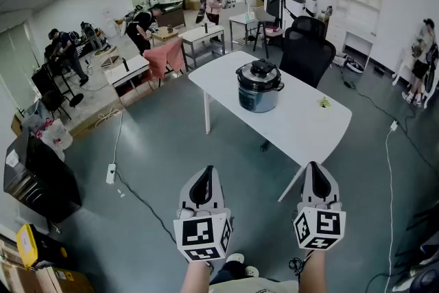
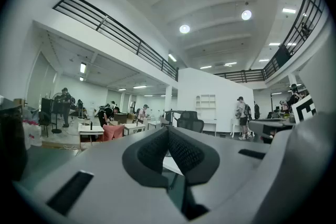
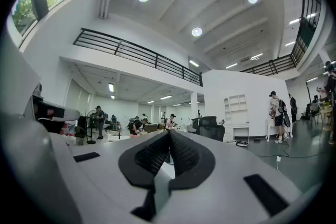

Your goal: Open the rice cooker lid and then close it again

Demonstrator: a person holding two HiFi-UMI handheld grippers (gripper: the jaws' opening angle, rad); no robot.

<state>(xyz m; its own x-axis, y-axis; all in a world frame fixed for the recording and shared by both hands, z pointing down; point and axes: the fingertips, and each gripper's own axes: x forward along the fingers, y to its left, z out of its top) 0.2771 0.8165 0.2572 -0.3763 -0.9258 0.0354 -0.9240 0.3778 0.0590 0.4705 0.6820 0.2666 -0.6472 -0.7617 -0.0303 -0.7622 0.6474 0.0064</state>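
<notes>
The left tongs (image 1: 204, 173) are held level above the floor, jaws pressed together with nothing between them. The rice cooker (image 1: 259, 87) is found upright on the white counter (image 1: 295, 127), its lid (image 1: 260, 71) down, well ahead of both tongs and roughly midway between them. The right tongs (image 1: 314, 169) are likewise closed on nothing, well apart from the cooker.

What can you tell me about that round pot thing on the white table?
The rice cooker is a round pot with a shiny grey-blue body and a dark lid that has a black knob on top. The lid is shut. It stands upright near the middle of the white table, and only the table touches it.
</notes>
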